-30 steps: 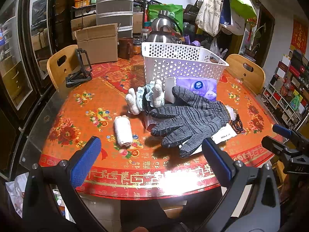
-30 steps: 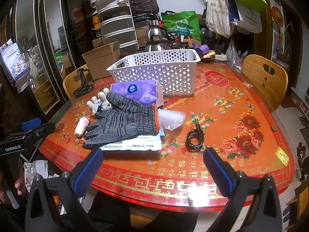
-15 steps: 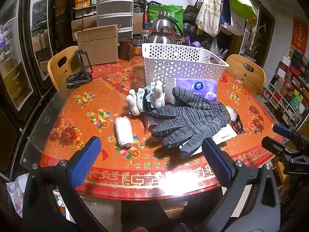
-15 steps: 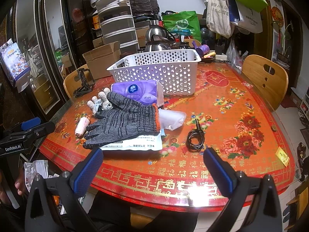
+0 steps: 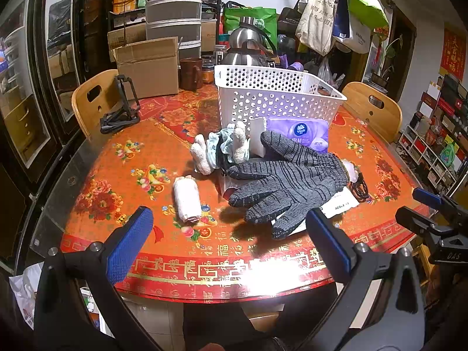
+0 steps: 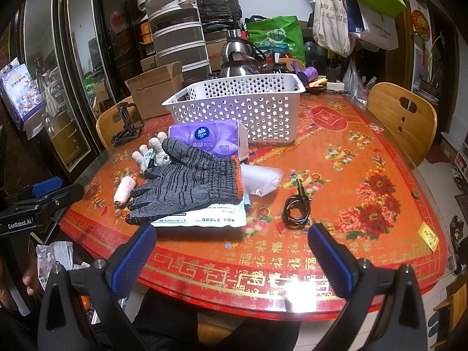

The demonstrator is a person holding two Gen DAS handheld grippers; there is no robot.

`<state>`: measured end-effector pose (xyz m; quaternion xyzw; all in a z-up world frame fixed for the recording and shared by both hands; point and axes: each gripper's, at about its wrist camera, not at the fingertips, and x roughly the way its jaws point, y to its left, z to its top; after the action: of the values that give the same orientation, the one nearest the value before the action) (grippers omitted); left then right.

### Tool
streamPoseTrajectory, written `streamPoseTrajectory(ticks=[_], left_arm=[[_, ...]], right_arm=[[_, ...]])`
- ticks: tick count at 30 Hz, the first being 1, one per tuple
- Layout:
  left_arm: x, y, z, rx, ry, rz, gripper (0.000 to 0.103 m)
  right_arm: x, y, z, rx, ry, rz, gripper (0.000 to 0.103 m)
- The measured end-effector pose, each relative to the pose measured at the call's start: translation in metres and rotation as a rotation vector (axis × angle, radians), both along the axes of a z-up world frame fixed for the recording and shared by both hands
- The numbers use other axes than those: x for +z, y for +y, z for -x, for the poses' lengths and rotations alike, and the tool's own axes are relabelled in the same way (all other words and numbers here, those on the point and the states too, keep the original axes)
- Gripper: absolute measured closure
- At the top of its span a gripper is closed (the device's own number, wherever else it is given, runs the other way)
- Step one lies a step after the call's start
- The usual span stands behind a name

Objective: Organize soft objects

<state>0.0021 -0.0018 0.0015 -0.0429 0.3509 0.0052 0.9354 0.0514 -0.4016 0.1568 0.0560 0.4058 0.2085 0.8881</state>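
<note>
Both grippers, left and right, hover with jaws apart, empty. Grabbing the glove could drag the packet beneath it off the near edge.

Glove before basket

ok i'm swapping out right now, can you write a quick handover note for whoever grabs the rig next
Left tongs: open, empty, held at the near table edge.
Right tongs: open, empty, also at the near edge.
Soft things all on the table in front of the white basket: grey glove on top of a white packet, purple tissue pack behind it, small doll, rolled white cloth nearest the left tongs.
Done: nothing visibly in the basket, though its floor is hidden.
Left: move each soft item over.
</note>
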Motion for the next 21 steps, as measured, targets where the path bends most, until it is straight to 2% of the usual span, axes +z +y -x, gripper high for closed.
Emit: streamPoseTrajectory(ticks=[21], left_arm=[[0.0003,-0.0002,0.0003,0.001,0.000,-0.003,0.000]], right_arm=[[-0.0014,0.0015,0.0001,0.001,0.002,0.001,0.000]])
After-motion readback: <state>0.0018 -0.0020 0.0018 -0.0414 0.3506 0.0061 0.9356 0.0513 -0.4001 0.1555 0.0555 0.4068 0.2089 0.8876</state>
